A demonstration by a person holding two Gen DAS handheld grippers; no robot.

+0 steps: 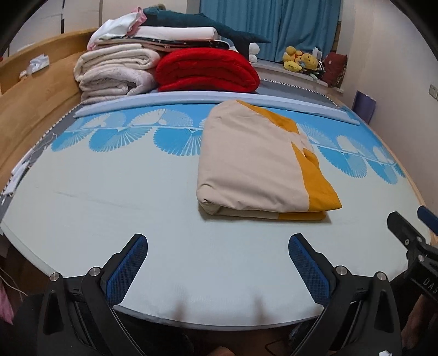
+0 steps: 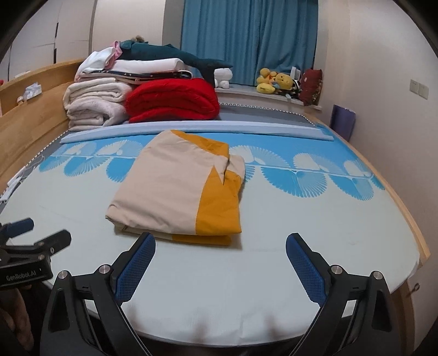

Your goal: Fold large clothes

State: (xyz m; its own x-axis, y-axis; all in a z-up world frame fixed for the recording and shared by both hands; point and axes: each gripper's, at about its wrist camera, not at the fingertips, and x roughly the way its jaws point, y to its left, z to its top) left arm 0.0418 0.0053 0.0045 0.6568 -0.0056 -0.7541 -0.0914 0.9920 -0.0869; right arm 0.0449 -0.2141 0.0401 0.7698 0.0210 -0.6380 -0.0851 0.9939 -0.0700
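Note:
A beige and mustard-yellow cloth lies folded into a thick rectangle on the bed's pale blue sheet. It also shows in the right wrist view. My left gripper is open and empty, near the bed's front edge, short of the cloth and to its left. My right gripper is open and empty, just in front of the cloth's near edge. Each gripper shows at the edge of the other's view: the right one and the left one.
A stack of folded white blankets, a red blanket and a dark teal plush sit at the head of the bed. A wooden bed frame runs along the left. Yellow plush toys sit on the window ledge.

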